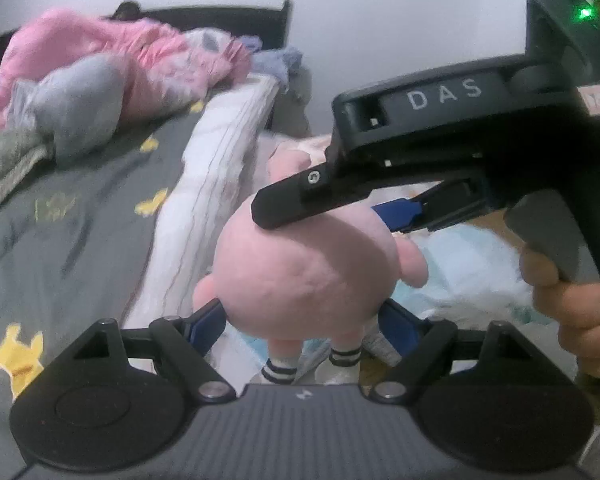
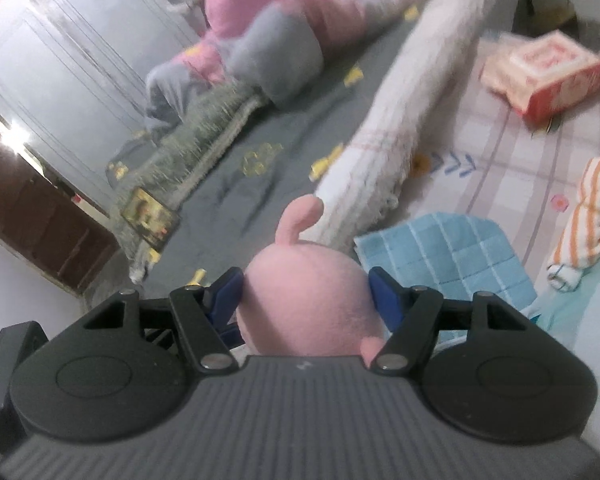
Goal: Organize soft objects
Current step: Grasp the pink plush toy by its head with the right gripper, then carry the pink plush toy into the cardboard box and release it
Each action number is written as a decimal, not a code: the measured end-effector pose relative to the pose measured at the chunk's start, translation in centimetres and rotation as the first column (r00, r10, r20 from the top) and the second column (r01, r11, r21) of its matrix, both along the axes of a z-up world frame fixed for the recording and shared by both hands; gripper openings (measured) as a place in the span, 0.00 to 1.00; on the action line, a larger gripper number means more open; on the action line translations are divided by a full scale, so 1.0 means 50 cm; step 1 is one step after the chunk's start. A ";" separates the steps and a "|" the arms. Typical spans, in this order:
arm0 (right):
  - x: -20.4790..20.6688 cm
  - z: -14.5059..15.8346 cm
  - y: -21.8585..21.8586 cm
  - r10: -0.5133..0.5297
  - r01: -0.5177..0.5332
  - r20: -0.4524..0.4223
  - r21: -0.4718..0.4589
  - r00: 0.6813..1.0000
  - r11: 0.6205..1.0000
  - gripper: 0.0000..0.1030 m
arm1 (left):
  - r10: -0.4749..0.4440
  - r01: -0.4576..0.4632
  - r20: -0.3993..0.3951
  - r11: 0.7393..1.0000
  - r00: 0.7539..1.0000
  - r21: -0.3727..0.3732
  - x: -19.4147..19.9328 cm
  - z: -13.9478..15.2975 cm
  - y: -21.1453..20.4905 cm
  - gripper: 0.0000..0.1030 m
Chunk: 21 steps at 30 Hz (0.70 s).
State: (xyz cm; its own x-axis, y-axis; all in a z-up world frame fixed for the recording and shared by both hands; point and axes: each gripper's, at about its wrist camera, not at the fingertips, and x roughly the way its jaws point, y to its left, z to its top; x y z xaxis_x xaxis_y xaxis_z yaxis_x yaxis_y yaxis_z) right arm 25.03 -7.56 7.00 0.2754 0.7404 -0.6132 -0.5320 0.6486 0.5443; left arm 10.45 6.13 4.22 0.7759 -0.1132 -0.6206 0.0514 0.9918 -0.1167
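A pink plush toy (image 1: 300, 272) with striped socks hangs above the bedding, held from two sides. In the left wrist view my left gripper (image 1: 302, 320) is shut on its lower body, blue pads (image 1: 208, 324) pressing both flanks. My right gripper (image 1: 332, 216) comes in from the upper right and clamps the toy's top; a hand (image 1: 580, 320) holds its handle. In the right wrist view the pink plush toy (image 2: 308, 300) fills the space between the blue pads (image 2: 382, 292) of my right gripper (image 2: 306, 292), one pink ear sticking up.
A grey sheet (image 1: 80, 220) with yellow prints covers the bed, with a pink pile (image 1: 140, 52) and a grey pillow (image 1: 80, 104) at its far end. A white rolled blanket (image 2: 400, 100) runs alongside. A blue towel (image 2: 452, 256), an orange-striped soft toy (image 2: 584, 216) and a red-and-white packet (image 2: 548, 72) lie on the checked cover.
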 end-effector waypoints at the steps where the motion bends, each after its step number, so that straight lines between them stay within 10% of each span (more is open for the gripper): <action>1: -0.007 0.011 -0.014 -0.009 0.008 0.012 0.011 1.000 1.000 0.65 | -0.009 0.009 0.014 1.000 1.000 0.008 -0.003 0.009 -0.010 0.81; 12: -0.071 0.090 -0.262 -0.212 0.203 0.082 0.111 0.974 0.973 0.65 | -0.219 0.212 0.105 0.975 0.970 0.073 0.005 0.087 -0.187 0.82; 21: -0.094 0.074 -0.565 -0.475 0.471 0.017 0.108 0.880 0.876 0.65 | -0.488 0.489 0.066 0.872 0.870 -0.007 0.099 0.079 -0.401 0.83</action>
